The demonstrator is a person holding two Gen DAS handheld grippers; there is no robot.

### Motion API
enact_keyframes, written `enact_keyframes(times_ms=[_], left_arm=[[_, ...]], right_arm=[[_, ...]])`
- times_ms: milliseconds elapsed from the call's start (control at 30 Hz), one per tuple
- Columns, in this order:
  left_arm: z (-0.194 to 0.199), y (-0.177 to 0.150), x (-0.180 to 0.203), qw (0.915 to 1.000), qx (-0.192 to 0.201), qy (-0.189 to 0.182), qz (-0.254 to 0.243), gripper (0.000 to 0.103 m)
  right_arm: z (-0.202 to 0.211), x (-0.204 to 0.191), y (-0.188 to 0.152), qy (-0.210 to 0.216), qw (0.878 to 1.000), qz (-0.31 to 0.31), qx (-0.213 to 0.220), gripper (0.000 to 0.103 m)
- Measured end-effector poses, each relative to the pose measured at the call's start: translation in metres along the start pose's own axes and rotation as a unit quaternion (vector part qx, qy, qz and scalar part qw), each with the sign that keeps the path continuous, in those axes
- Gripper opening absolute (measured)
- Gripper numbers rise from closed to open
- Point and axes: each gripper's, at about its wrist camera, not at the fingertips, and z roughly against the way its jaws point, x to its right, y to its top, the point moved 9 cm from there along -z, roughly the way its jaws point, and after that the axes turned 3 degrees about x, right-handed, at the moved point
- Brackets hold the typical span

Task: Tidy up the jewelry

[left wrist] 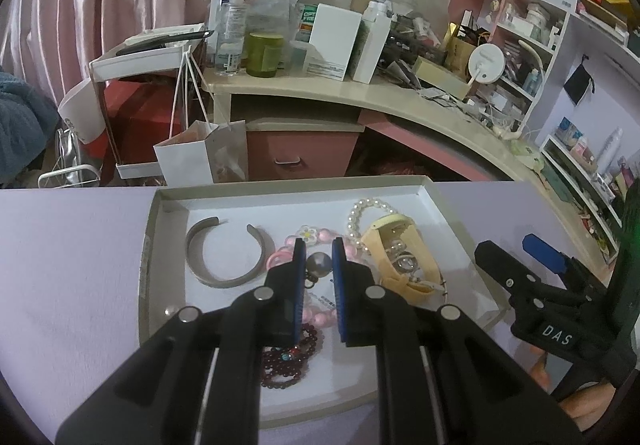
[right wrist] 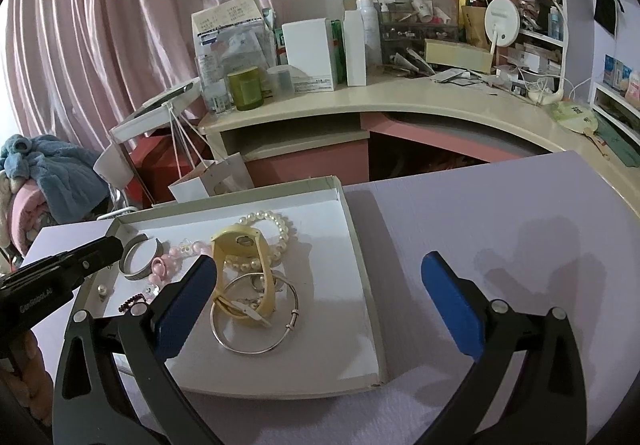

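A shallow white tray (left wrist: pixel 168 205) (right wrist: pixel 360 245) on a lilac table holds jewelry: a grey cuff bangle (left wrist: pixel 224 257) (right wrist: pixel 138 259), a pearl bracelet (left wrist: pixel 362 211) (right wrist: pixel 272 223), a yellow watch band (left wrist: pixel 404 257) (right wrist: pixel 248 269), thin silver bangles (right wrist: pixel 256 319), pink beads (left wrist: pixel 320 315) and a dark red bead bracelet (left wrist: pixel 288 361). My left gripper (left wrist: pixel 318 249) hangs over the tray with its jaws narrowly apart around a grey ball pendant (left wrist: pixel 319 262); contact is unclear. My right gripper (right wrist: pixel 320 273) is wide open, its left finger over the tray's near side and its right finger over the bare table.
A cluttered curved desk (left wrist: pixel 320 93) (right wrist: pixel 400 101) with bottles and boxes stands behind the table. A white paper bag (left wrist: pixel 200 157) hangs by the drawer unit. Shelves (left wrist: pixel 560 25) fill the right wall. Pink curtains hang at the back left.
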Motion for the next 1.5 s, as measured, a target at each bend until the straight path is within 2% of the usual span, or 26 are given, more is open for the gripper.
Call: enact_keyframes(times_ms=[600, 633, 700, 767, 833, 900, 1100, 1233, 1500], left_arm=[[-0.003, -0.003, 0.005, 1.0000, -0.003, -0.001, -0.004, 0.015], [-0.003, -0.002, 0.005, 1.0000, -0.003, -0.002, -0.004, 0.018], [0.000, -0.002, 0.005, 1.0000, 0.003, 0.000, -0.005, 0.041], [0.009, -0.002, 0.003, 0.9998, 0.017, 0.004, -0.004, 0.054], [0.022, -0.002, 0.001, 0.9996, 0.028, 0.006, -0.001, 0.063], [0.036, -0.003, -0.003, 0.9991, 0.039, 0.012, -0.002, 0.075], [0.093, -0.011, -0.012, 0.9955, 0.084, 0.045, -0.004, 0.100], [0.129, -0.021, -0.011, 0.9929, 0.104, 0.058, -0.005, 0.101], [0.166, -0.043, -0.010, 0.9899, 0.113, 0.085, -0.007, 0.101]], right_arm=[[0.000, 0.001, 0.000, -0.001, 1.000, 0.001, 0.000, 0.102], [0.001, 0.002, 0.000, -0.001, 1.000, 0.001, 0.001, 0.102], [0.004, 0.005, 0.000, -0.002, 1.000, 0.000, 0.004, 0.102], [0.009, 0.007, 0.001, -0.002, 1.000, 0.000, 0.008, 0.102], [0.019, 0.008, 0.003, -0.002, 1.000, 0.001, 0.017, 0.102], [0.029, 0.007, 0.007, 0.000, 1.000, 0.004, 0.027, 0.102], [0.066, 0.003, 0.016, 0.011, 0.998, 0.006, 0.055, 0.102], [0.093, -0.003, 0.018, 0.017, 0.997, 0.012, 0.068, 0.102], [0.142, -0.020, 0.010, 0.020, 0.995, 0.034, 0.091, 0.102]])
